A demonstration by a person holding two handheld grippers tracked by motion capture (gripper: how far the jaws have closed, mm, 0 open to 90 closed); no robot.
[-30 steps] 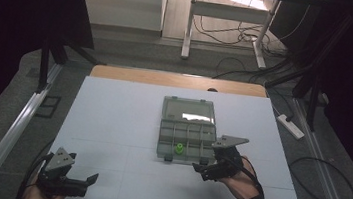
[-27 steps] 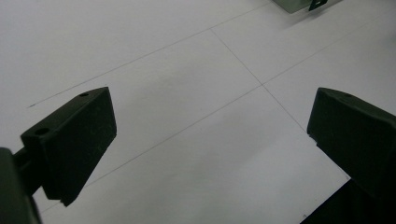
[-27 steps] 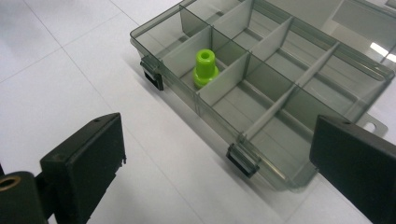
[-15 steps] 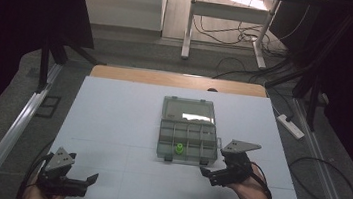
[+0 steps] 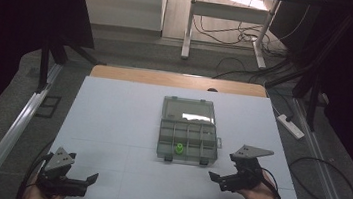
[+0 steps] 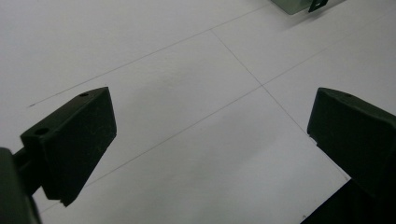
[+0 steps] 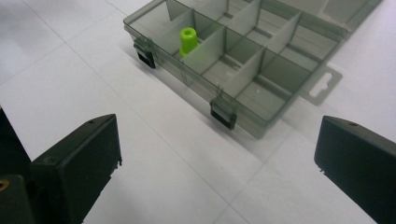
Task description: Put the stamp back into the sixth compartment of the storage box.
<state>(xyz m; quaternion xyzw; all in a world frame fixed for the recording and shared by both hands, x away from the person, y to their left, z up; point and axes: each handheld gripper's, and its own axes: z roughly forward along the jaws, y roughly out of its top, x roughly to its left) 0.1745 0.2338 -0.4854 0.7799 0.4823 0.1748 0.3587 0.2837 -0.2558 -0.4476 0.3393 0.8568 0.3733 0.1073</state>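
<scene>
High view: an organiser box (image 5: 189,130) lies lid-open mid-worktop (image 5: 112,117), a green peg (image 5: 178,147) upright in a front compartment, apparently sorted there. The right gripper (image 5: 219,179), jaws spread and empty, hovers just right of its front corner; the left gripper (image 5: 89,179), also spread, waits well apart.

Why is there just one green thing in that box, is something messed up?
Nothing looks wrong. The green peg stands upright in one compartment of the open organizer box; nothing is spilled or broken.
</scene>
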